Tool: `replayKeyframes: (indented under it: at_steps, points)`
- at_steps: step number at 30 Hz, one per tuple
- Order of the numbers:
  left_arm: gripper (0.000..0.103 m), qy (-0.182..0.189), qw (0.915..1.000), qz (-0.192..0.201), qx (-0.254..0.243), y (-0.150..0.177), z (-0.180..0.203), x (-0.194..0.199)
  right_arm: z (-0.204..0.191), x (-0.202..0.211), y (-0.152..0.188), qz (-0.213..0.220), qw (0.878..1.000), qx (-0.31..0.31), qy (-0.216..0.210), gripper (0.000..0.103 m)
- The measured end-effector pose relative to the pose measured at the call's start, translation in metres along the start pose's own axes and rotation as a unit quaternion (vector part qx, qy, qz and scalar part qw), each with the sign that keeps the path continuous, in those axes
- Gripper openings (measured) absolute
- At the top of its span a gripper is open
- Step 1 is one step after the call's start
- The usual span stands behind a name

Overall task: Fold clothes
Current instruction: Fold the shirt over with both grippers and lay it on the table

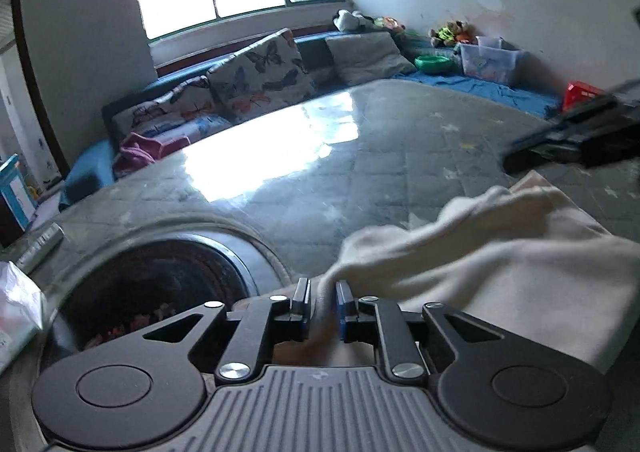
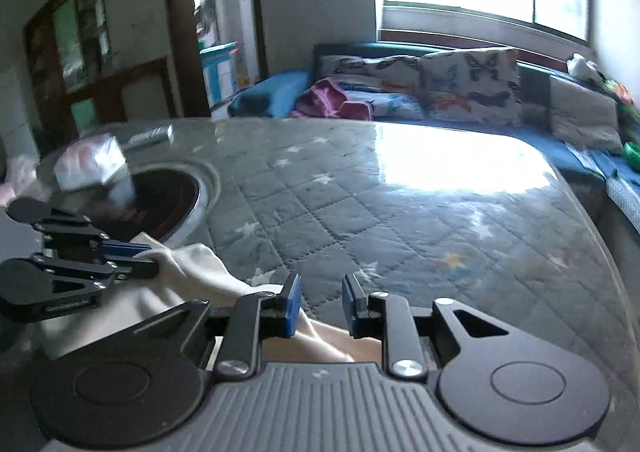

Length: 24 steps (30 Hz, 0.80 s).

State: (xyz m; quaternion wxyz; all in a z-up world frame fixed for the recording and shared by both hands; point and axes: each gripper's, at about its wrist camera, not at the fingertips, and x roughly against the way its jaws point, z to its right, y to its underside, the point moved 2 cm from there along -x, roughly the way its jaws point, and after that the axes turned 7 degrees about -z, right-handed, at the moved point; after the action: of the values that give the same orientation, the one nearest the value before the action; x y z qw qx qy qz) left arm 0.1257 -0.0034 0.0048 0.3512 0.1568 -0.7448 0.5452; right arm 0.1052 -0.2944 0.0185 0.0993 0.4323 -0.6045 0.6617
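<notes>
surface: glass-topped table (image 2: 400,212) w/ quilted star cloth under | on it: cream garment (image 1: 500,252), plastic bag (image 2: 88,160)

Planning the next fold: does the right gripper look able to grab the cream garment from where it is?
Probably yes. The right gripper is open, and the cream garment lies right under its fingers with nothing between them. The left gripper grips the cloth farther left.
</notes>
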Motion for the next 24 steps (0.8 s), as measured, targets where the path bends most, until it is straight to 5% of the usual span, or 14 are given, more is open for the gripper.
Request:
replayKeyframes:
  at_steps: [6,9,17,24]
  points:
    - [0.016,-0.020,0.9994,-0.006,0.029,-0.014,-0.015,-0.006,-0.013,0.004,0.014,-0.025,0.999,-0.009,-0.043,0.017]
    - [0.016,-0.009,0.9992,0.004,0.039,-0.018,-0.017,0.006,-0.010,-0.009,0.018,-0.040,0.999,-0.013,-0.018,0.017]
    - [0.016,0.070,0.9965,-0.011,0.045,-0.015,0.005,0.016,-0.002,-0.014,0.013,-0.036,0.998,-0.042,-0.015,0.016]
    - [0.016,0.085,0.9953,-0.029,0.037,-0.027,0.018,-0.007,-0.023,-0.033,-0.002,-0.048,0.999,-0.019,-0.018,0.017]
